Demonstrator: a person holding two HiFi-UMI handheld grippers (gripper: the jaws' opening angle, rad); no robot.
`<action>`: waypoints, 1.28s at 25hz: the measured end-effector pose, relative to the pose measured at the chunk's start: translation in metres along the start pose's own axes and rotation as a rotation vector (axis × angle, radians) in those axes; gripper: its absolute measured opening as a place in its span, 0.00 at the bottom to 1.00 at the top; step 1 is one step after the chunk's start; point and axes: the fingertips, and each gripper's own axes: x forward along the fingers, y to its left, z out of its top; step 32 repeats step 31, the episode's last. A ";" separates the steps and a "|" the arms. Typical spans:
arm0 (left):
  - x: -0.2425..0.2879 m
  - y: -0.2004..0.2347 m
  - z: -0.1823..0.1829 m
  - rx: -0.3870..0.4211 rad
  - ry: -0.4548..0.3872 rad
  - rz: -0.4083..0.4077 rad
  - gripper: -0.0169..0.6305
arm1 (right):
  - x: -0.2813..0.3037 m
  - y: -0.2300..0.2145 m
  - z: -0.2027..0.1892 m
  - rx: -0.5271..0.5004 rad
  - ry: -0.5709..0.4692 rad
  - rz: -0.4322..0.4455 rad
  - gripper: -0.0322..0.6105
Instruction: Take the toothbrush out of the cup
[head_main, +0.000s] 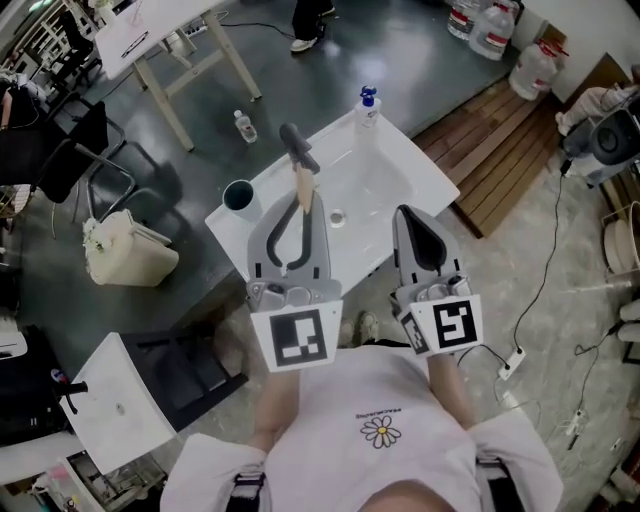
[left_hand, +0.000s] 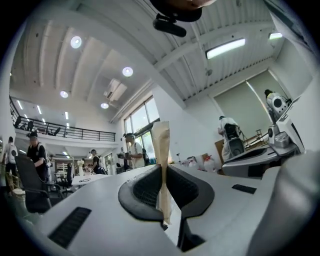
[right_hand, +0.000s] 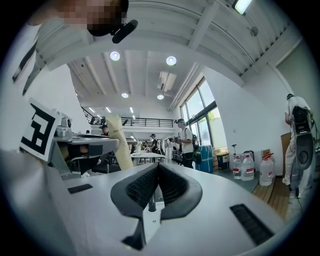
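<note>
Toothbrush with pale beige handle (head_main: 305, 182), its dark grey end probably the bristle head, pinched between the pads of my left gripper (head_main: 301, 207), out of the dark round cup (head_main: 240, 196) on the white table (head_main: 410, 172), my right gripper (head_main: 419, 216) pressed together on nothing.

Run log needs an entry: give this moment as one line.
left gripper: shut on toothbrush | toothbrush: clear of cup | right gripper: shut, empty

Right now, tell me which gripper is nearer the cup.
Left. The left gripper, shut on the toothbrush, is just right of the cup in the head view; the right gripper is farther right.
</note>
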 end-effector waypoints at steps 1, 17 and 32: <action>-0.003 -0.005 -0.003 -0.012 0.005 -0.008 0.09 | -0.001 -0.001 0.000 -0.002 -0.002 -0.002 0.07; -0.013 -0.024 -0.008 -0.039 -0.005 -0.023 0.09 | -0.010 0.002 0.011 -0.073 -0.021 -0.030 0.07; -0.015 -0.020 -0.009 -0.037 0.000 -0.009 0.09 | -0.009 0.007 0.012 -0.095 -0.024 -0.016 0.07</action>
